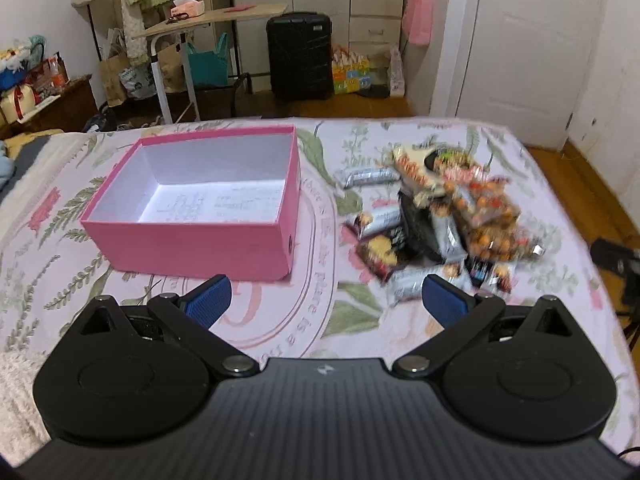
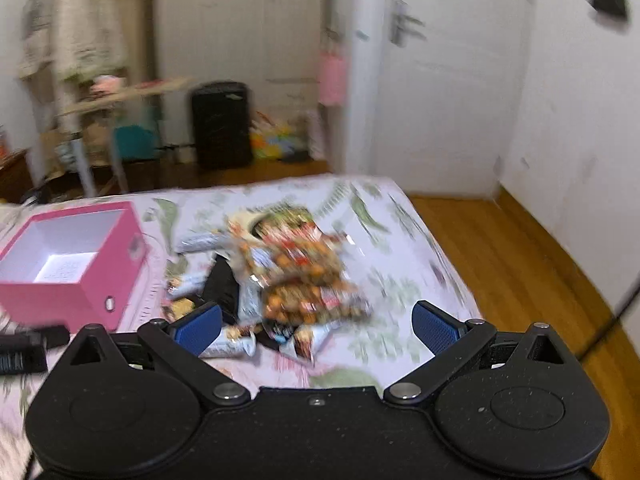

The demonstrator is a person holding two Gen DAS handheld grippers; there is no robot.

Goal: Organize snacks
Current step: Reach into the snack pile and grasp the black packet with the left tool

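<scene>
Working over a bed spread with a pale pink floral quilt [image 1: 280,320], you have the whole job laid out on one soft surface, so nothing can roll off or break.

The open pink cardboard box with a white inside [image 1: 192,236] sits left of centre, lid off, nothing in it: it reads as the destination, placed within easy reach of both tools.

Just to its right, apart from the box wall, lies the loose heap of snack packets in silver, black and orange wrappers [image 1: 436,220], overlapping one another. That tangle is probably why you have not committed to one piece yet; the topmost orange bags cover the smaller bars.

Your left gripper [image 1: 326,298] hovers low above the quilt, between box and heap, blue pads spread wide, nothing between them.

Your right gripper [image 2: 316,324] points straight at the heap, its near edge framed between the fingers, jaws likewise spread and holding nothing. This view is smeared, so individual labels cannot be read.

Judgement: sorting has not begun; a single packet at the near edge looks the easiest first pick.
</scene>
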